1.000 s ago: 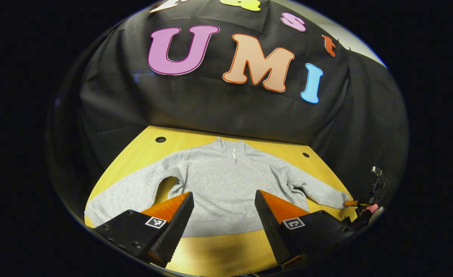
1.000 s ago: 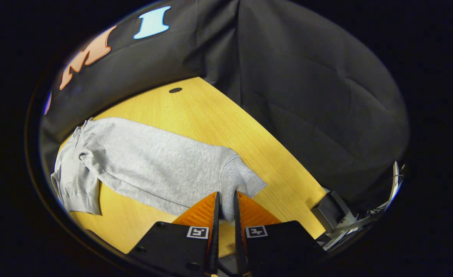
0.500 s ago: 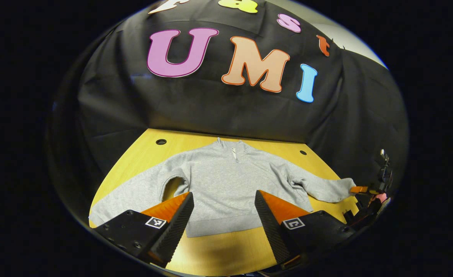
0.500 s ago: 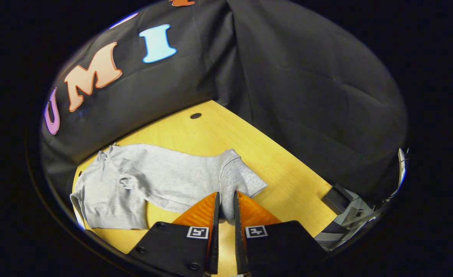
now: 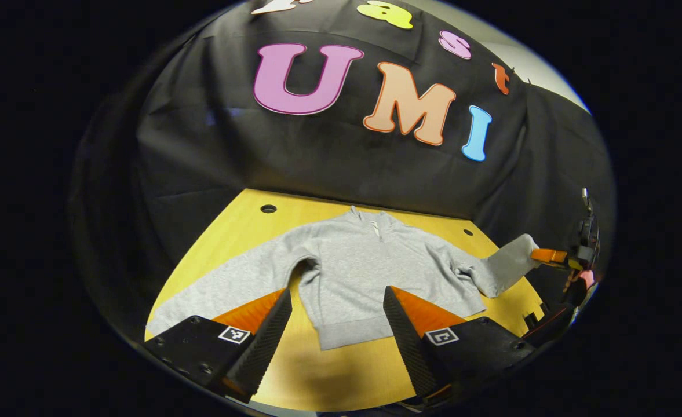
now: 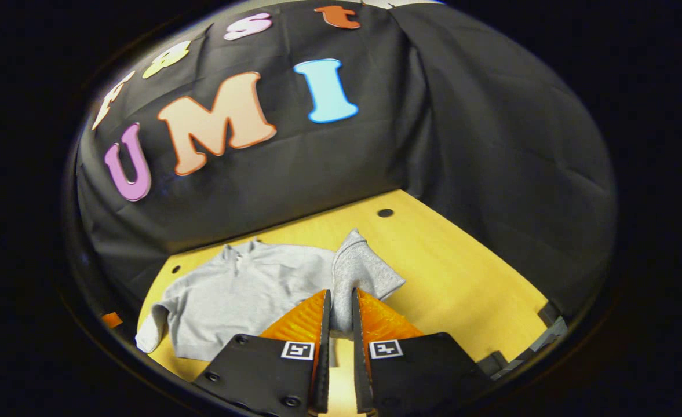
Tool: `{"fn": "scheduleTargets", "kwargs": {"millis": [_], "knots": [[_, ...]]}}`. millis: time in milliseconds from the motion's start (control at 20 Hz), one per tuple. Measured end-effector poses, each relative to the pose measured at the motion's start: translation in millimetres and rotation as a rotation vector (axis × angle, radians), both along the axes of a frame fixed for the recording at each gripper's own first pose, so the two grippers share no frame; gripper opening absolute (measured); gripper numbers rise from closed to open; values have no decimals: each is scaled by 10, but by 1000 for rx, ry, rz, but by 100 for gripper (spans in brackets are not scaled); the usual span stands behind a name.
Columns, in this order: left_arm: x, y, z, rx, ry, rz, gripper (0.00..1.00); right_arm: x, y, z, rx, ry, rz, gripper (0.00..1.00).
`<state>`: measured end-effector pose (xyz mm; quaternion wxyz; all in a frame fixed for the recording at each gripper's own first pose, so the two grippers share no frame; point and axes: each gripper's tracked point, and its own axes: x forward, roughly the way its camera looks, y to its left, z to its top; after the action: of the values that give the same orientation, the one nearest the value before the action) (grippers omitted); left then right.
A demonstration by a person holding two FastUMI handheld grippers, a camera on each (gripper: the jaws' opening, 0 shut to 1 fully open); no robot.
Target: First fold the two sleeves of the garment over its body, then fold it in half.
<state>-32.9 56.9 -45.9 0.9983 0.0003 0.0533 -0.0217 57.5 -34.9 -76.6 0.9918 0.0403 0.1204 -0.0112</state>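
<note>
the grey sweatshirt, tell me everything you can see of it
The grey sweatshirt looks like soft fleece, with a short zip collar and ribbed hem and cuffs. It lies face up and flat on the yellow wooden table. One sleeve lies spread on the table; the other is lifted off it, its cuff pinched in the right gripper.

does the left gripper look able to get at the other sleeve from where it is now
Probably yes. The left gripper is open above the table, and the flat sleeve lies bare just beyond one of its fingers, with nothing over it. The right gripper holds the far cuff.
</note>
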Motion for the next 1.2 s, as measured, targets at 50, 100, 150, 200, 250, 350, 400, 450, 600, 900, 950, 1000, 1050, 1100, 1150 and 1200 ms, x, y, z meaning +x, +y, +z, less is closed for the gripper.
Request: {"fn": "scheduleTargets", "kwargs": {"millis": [50, 100, 150, 200, 250, 350, 400, 450, 600, 900, 950, 1000, 1050, 1100, 1150, 1200], "knots": [[-21, 80, -1, -3, -5, 11, 93, 11, 188, 40, -3, -9, 32, 20], [-51, 162, -16, -8, -8, 24, 93, 35, 400, 82, -6, -18, 63, 20], [-88, 248, -33, -16, -10, 38, 93, 74, 613, 128, -9, -26, 94, 21], [-122, 336, -47, -25, -10, 52, 93, 111, 851, 167, -14, -32, 129, 21], [-155, 427, -83, -33, -10, 69, 93, 167, 1089, 188, -21, -35, 166, 21], [-235, 611, -130, -44, -7, 105, 93, 270, 1574, 225, -31, -37, 239, 20], [-283, 707, -168, -49, -2, 127, 96, 313, 1829, 228, -27, -35, 276, 21], [-312, 807, -223, -56, 2, 147, 93, 358, 2072, 229, -20, -34, 312, 21], [-422, 1089, -373, -95, 28, 209, 93, 449, 2780, 194, 10, -28, 405, 20], [-639, 1518, -564, -165, 40, 318, 93, 515, 3676, -408, -32, 58, 515, 3], [-665, 1577, -579, -165, 41, 332, 94, 476, 3750, -530, -57, 72, 533, 3], [-685, 1635, -603, -165, 43, 345, 94, 417, 3818, -625, -76, 85, 552, 3], [-707, 1674, -616, -164, 48, 358, 94, 368, 3884, -698, -89, 96, 571, 3], [-726, 1732, -652, -161, 56, 372, 94, 320, 3934, -759, -96, 105, 589, 3], [-736, 1787, -686, -161, 61, 383, 94, 306, 3954, -795, -102, 110, 603, 3], [-743, 1830, -716, -162, 65, 393, 94, 289, 3990, -838, -107, 114, 615, 3]]}}
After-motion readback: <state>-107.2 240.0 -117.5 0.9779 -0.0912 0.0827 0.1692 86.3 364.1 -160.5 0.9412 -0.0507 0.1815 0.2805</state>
